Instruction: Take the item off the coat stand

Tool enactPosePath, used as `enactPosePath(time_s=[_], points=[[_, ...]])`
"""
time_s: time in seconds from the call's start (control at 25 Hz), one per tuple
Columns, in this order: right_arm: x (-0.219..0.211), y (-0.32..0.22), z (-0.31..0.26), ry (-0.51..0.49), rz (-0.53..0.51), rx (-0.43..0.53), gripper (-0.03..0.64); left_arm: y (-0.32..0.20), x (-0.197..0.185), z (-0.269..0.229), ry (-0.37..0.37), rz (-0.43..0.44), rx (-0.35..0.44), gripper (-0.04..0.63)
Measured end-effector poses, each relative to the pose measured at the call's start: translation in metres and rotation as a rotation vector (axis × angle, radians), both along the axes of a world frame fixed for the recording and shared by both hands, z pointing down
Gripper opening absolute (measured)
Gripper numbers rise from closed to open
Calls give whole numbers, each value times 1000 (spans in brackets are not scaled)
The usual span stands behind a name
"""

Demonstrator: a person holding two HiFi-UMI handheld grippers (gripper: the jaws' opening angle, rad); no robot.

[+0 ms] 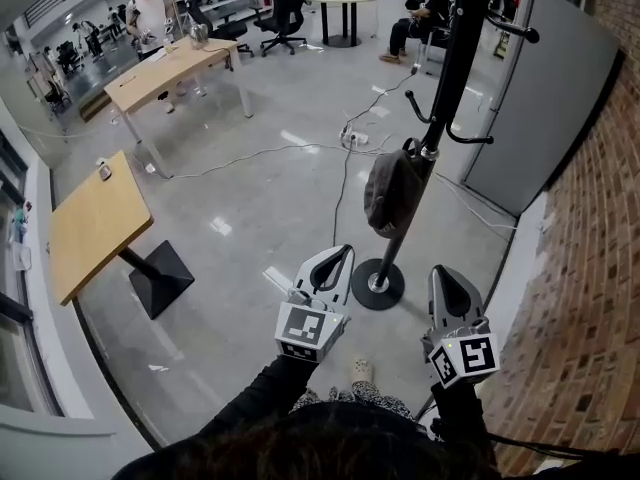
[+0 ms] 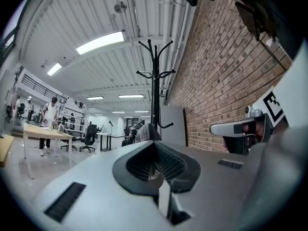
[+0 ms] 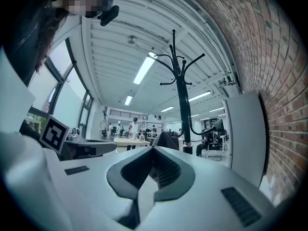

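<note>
A black coat stand (image 1: 455,58) rises from a round base (image 1: 377,284) on the grey floor. A dark grey cap (image 1: 392,193) hangs from one of its low hooks, beside the pole. My left gripper (image 1: 345,254) is shut and empty, its tip just left of the base and below the cap. To the right of the base my right gripper (image 1: 441,272) is also shut, with nothing in it. In the left gripper view the stand (image 2: 155,81) and the cap (image 2: 147,131) show beyond the closed jaws. The right gripper view shows the stand (image 3: 180,90) and the cap (image 3: 166,139) ahead.
A tall grey cabinet (image 1: 550,98) stands right behind the coat stand, against a brick wall (image 1: 590,268). Cables and a power strip (image 1: 355,138) lie on the floor beyond. Wooden tables (image 1: 95,223) (image 1: 165,68) stand at the left, with a person (image 1: 150,13) at the far one.
</note>
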State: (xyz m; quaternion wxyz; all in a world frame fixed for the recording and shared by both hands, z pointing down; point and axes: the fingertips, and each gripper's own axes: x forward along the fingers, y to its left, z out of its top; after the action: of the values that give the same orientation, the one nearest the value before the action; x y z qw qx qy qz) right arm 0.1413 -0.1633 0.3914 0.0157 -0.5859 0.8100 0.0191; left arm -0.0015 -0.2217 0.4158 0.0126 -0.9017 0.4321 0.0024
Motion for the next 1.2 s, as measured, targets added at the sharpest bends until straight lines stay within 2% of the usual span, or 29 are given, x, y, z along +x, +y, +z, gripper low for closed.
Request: enactPosePath(time_s=[0.44,0.72,0.76,0.84,0.88,1.2], points=[[24,-47,2,4,-18,4,11,-49,24,7,5,-27,-8,8],[34,-60,6,-2,-24,-3,10,-78,49,24,-79,19,-20,11],[35,-62,7,-5,-24,-6,11,-82,52,28,-89,27,-31,27],[37,-64,8,-11,-24,-13,11,-90,57,36,-104,36,-59,119],[38,-65,9,-14,-24,-17,11,-94,58,38,-108,33,-70,137],[41,-70,16,-20,-27,-37,11,-121,69,42,-126,43,-84,187]])
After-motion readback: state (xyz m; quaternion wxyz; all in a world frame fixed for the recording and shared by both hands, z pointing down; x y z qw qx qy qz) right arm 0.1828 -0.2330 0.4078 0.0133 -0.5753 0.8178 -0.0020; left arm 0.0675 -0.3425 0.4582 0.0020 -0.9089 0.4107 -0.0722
